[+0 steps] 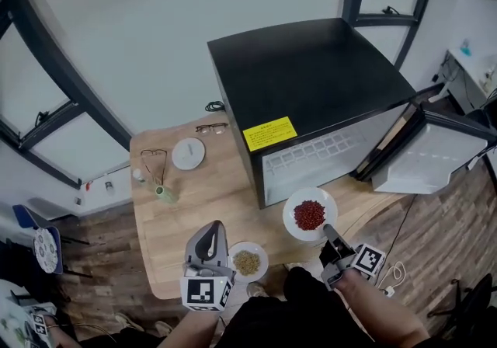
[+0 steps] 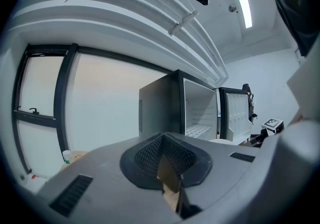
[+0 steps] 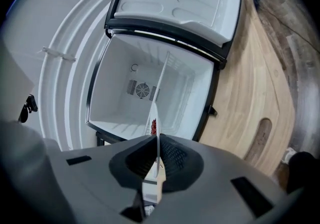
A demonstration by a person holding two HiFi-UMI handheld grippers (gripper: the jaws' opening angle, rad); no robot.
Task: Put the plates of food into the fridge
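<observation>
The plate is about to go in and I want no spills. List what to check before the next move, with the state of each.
1. Fridge door open: ok.
2. Right gripper shut on the rim of the plate of red food: ok.
3. Red food heaped mid-plate, none spilled: ok.
4. Room inside the fridge: ok; the right gripper view shows nothing on its floor.
5. Plate held level: cannot tell.
6. Plate of tan food picked up: not ok; it lies on the table, with the left gripper shut and empty near it.
</observation>
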